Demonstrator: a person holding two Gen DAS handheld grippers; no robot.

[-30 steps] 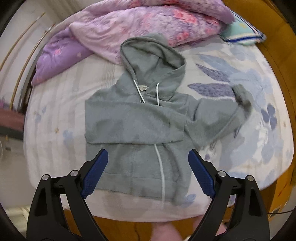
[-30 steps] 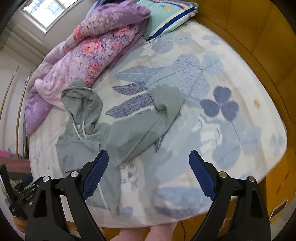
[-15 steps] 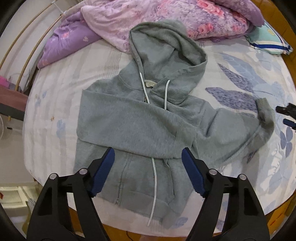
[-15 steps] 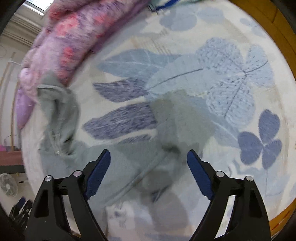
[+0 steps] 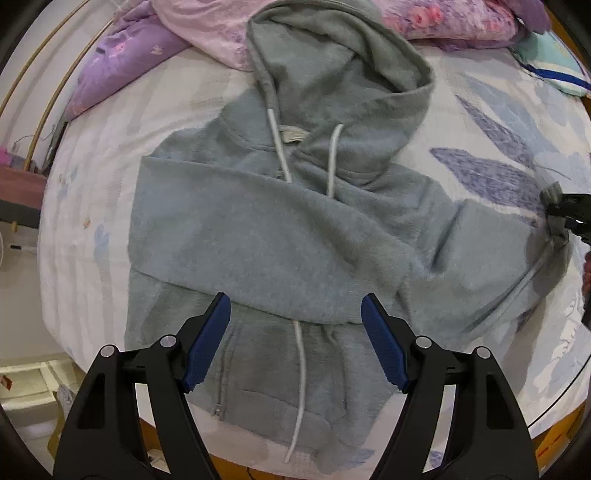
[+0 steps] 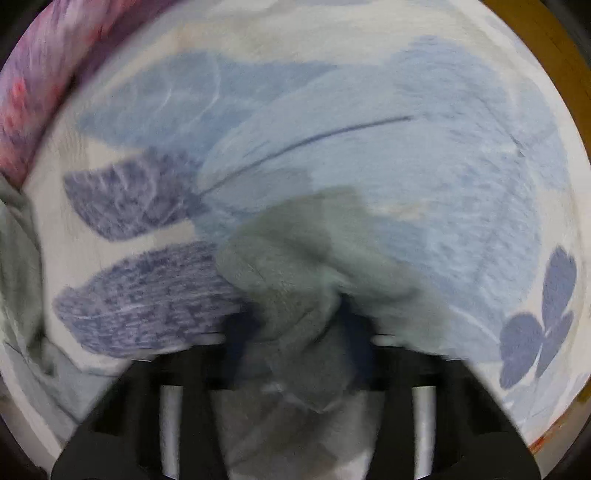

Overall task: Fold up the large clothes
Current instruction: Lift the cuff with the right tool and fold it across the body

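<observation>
A grey zip hoodie (image 5: pixel 280 229) lies face up on the bed, hood toward the quilt, with one sleeve folded across its chest. Over its lower front hangs my left gripper (image 5: pixel 295 343), open, its blue pads apart above the cloth and holding nothing. The other sleeve (image 5: pixel 498 266) stretches out to the right. At its end my right gripper (image 5: pixel 570 214) has the cuff (image 5: pixel 552 195). In the blurred right wrist view the jaws of my right gripper (image 6: pixel 295 328) are closing, with the bunched grey cuff (image 6: pixel 295 266) pinched between the pads.
A pink and purple floral quilt (image 5: pixel 424 18) is heaped at the head of the bed beside a teal pillow (image 5: pixel 554 62). The sheet (image 5: pixel 498 129) has blue leaf prints. A wooden bed frame (image 6: pixel 554 44) borders the right side, and curved rails (image 5: pixel 37 110) stand on the left.
Both grippers have dropped closer to the bed. The right gripper went from wide open above the cuff to closed around it. The left jaws narrowed a little.
</observation>
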